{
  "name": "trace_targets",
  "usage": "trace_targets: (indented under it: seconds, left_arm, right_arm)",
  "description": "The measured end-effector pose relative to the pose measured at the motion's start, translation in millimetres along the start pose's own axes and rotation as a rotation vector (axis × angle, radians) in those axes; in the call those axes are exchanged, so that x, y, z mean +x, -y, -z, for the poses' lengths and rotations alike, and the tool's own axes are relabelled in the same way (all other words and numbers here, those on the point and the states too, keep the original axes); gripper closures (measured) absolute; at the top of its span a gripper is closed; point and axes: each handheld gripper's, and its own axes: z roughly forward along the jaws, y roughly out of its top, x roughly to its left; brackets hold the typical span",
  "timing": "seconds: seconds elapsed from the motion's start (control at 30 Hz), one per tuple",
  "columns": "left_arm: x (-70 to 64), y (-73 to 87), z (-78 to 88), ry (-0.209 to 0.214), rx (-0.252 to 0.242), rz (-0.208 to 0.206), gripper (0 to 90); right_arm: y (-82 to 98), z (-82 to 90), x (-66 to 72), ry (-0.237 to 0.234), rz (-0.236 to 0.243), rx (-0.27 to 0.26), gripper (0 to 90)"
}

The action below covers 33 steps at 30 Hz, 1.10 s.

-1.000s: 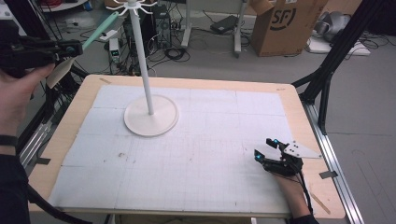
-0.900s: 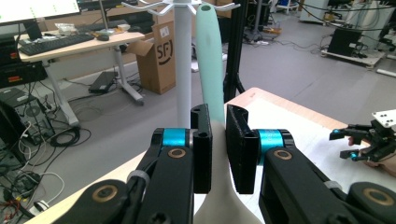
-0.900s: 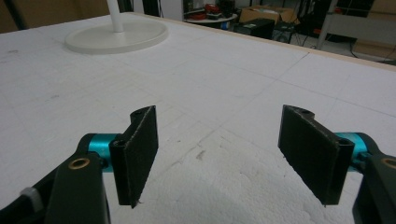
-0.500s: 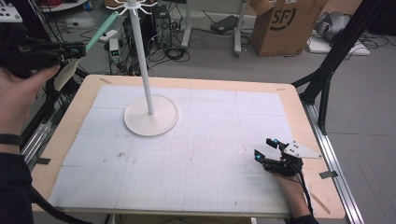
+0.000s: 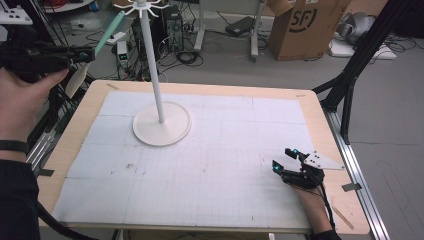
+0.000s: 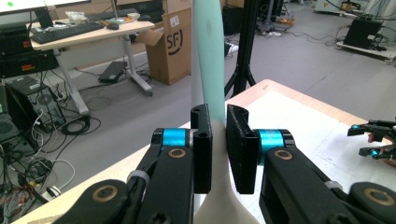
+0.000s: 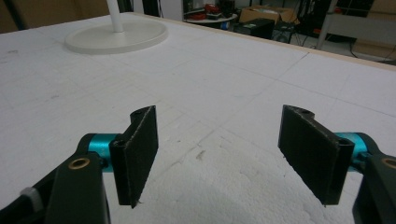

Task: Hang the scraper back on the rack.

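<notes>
The spoon [image 6: 211,70] is clamped in the left gripper [image 6: 218,140] and has been lifted slightly — toward the stand [image 5: 161,122]; the right gripper [image 7: 224,158] is held wide, empty.

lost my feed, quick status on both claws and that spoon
Left claw shut on spoon, raised off table's left edge. Right claw open, low over white mat. Stand between them, untouched.
</notes>
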Motion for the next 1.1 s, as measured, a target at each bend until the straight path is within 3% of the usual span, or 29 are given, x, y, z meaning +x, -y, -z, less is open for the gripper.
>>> trace_targets:
  seconds: [0.2,0.27,0.37,0.5,0.6,0.83,0.97,1.1]
  left_arm:
    - [-2.0,7.5,-4.6,-0.003,-0.018,-0.011,76.7]
    - [-3.3,14.4,-5.1,-0.019,-0.029,-0.007,56.8]
    - [-7.5,31.9,-3.3,0.006,-0.039,-0.022,43.2]
    - [-20.9,74.4,-0.9,-0.019,-0.089,-0.086,28.3]
    - [-29.8,112.8,-3.5,-0.002,-0.109,-0.090,23.7]
    - [-48.8,203.4,-18.8,0.073,-0.163,-0.043,21.4]
    - [-53.8,245.3,-26.3,0.073,-0.164,-0.035,19.9]
    - [-54.7,272.3,-29.7,0.059,-0.154,-0.021,18.8]
  right_arm:
    - [0.0,0.0,0.0,-0.001,0.000,0.000,28.4]
    - [0.0,0.1,0.1,0.000,0.000,0.002,28.4]
    - [0.0,0.0,-0.1,-0.001,0.002,0.001,28.4]
    - [0.1,0.1,-0.4,-0.002,0.000,0.001,28.4]
    - [0.2,0.3,-1.2,-0.003,-0.006,0.000,28.4]
    - [0.1,0.1,-0.9,-0.002,-0.006,0.005,28.6]
    - [0.2,0.2,-0.8,0.001,-0.004,0.004,28.5]
    - [0.1,0.1,-0.3,0.004,-0.002,0.003,28.6]
